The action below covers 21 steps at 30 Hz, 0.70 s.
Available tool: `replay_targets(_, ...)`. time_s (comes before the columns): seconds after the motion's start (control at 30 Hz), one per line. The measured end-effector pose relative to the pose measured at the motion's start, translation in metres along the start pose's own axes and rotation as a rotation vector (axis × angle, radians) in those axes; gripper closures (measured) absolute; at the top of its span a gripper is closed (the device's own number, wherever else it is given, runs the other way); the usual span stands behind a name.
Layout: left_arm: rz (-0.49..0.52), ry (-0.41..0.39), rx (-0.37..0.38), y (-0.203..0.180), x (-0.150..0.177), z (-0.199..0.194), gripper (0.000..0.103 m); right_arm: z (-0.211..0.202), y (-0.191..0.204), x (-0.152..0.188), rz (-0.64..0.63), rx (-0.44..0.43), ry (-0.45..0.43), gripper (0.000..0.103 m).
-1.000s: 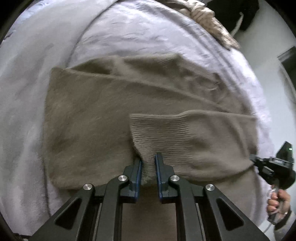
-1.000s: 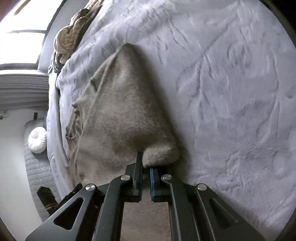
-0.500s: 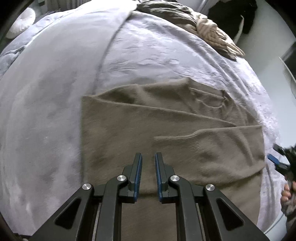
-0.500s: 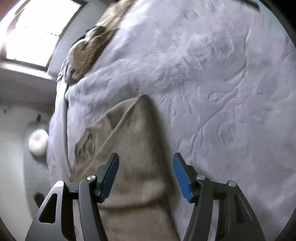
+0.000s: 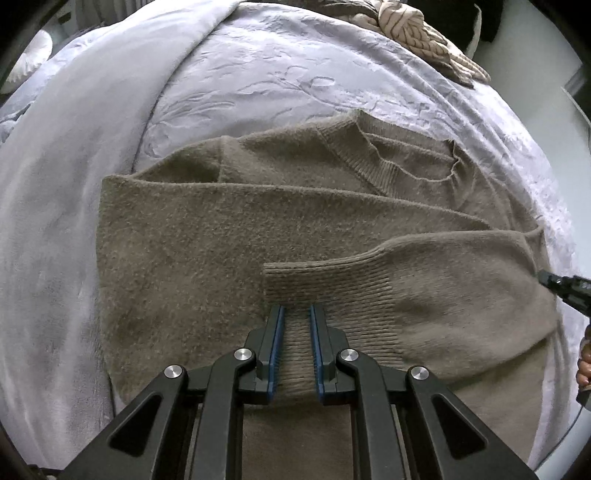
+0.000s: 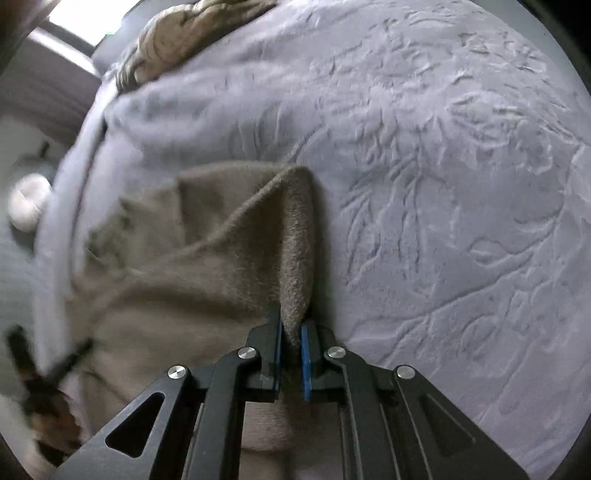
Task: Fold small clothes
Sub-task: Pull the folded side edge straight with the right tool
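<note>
- Close up, the left hand-held gripper [image 5: 296, 309] points steeply down at the ribbed cuff [image 5: 325, 291] of a fuzzy taupe knitted sweater [image 5: 207, 236]; its blue-lined jaws stand nearly closed, a narrow gap between them, with the cuff's ribbing showing in that gap, and I cannot tell whether the pads press on it.
- The right hand-held gripper [image 6: 291, 325] has its jaws clamped on a raised fold of the same sweater's edge, the fuzzy knit standing up as a ridge that runs away from the pads.
- In the left wrist view the right hand-held gripper's black tip shows at the far right edge, touching the sweater's side near the sleeve [image 5: 461, 280], with part of a hand [image 5: 583, 358] just below it.
- The sweater lies on a pale lavender-grey embossed bedspread [image 5: 258, 81], its body spread across, its ribbed neckline [image 5: 388, 162] toward the far side and the sleeve folded across the front so that the cuff lies near the middle.
- In the right wrist view the sweater's left part is blurred, and a dark blurred shape, probably the other gripper with a hand, sits at the lower left.
- A beige cable-knit garment [image 5: 417, 33] lies bunched at the far edge of the bed.
- A white round cushion [image 6: 27, 201] sits beyond the bed's side, on the left.
</note>
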<state>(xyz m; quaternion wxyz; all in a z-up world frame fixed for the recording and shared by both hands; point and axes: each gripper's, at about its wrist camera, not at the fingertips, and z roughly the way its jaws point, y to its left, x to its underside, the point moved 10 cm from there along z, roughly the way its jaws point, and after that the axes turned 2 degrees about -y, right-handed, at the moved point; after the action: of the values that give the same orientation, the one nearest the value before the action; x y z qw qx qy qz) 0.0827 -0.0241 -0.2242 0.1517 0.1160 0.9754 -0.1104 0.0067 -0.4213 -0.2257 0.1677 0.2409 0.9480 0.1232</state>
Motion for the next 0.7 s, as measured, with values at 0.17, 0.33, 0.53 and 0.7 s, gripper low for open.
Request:
replay_targets(0.17,0.009,0.005,-0.048,0.010,0.000,-0.004,0.087,-0.021,-0.005,0.007,0.042,0.083,-0.036,0.090)
replay_targets(0.33,-0.031,-0.005,-0.044,0.025,0.003,-0.023,0.087,-0.052,0.016,0.015,-0.015,0.069,-0.072,0.090)
replay_targets(0.53,0.007,-0.022,-0.017,0.003,-0.001,-0.028,0.087,-0.036,0.067,0.037,-0.094,0.012,-0.016,0.089)
replay_targets(0.7,0.040,0.036,-0.056,-0.007,0.013,0.000,0.087,-0.006,0.060,0.067,-0.109,0.050,0.075,0.088)
